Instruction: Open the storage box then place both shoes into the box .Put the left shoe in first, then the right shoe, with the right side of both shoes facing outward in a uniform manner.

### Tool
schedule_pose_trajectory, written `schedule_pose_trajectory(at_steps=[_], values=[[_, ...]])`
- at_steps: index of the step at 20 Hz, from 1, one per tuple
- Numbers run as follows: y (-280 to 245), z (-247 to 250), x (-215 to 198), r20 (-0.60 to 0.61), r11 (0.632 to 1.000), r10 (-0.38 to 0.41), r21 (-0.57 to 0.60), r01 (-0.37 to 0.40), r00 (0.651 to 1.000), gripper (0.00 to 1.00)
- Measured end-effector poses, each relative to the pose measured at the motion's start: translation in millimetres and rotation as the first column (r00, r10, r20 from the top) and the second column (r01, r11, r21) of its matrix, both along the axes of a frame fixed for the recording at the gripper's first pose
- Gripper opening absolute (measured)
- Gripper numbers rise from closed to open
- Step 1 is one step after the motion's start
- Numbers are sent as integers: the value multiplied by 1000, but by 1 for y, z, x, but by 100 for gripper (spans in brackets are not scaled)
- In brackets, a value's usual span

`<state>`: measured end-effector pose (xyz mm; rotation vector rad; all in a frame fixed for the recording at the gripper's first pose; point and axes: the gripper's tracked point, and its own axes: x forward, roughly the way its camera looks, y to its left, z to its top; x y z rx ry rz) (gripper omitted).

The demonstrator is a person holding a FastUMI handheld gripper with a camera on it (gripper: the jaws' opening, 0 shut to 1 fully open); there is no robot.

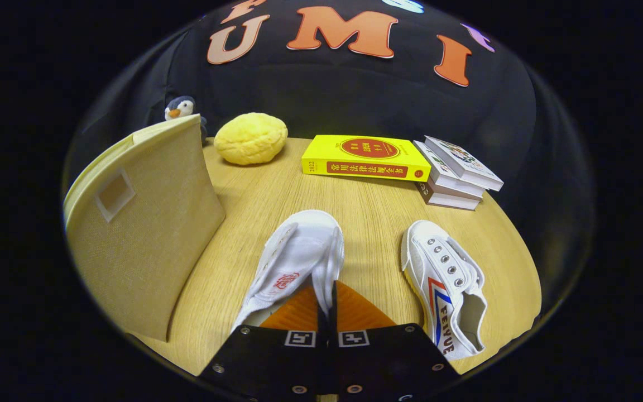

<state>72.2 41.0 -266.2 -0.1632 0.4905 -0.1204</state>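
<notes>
The gripper [327, 290] has its two fingers [299, 312] drawn nearly together, pinching the thin side wall of a white canvas shoe [299, 257] at its opening, so both fingers press on the fabric with only a narrow slit between them. That shoe points away toward the far side of the wooden table [366, 223], its toe just past the fingertips, with a small red mark on its tongue. To its right, well apart from it, a second white canvas shoe [447, 285] lies tilted on its side, showing metal eyelets and a red and blue stripe on its flank, its opening toward the near right. On the left stands the beige fabric storage box [143, 234], its flat panel with a small label window facing the shoes; whether it is open cannot be told. Behind the box's far corner a penguin plush toy [181, 108] peeks out, and just right of it rests a yellow bun-shaped plush [250, 138]. Farther right lies a thick yellow book [363, 157], and touching its right end is a stack of books [458, 173].
</notes>
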Motion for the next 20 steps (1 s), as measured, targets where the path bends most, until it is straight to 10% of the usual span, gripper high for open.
schedule_pose_trajectory(at_steps=[20], values=[[61, 153, -67, 175, 987, -117, 127, 95, 978, 0]])
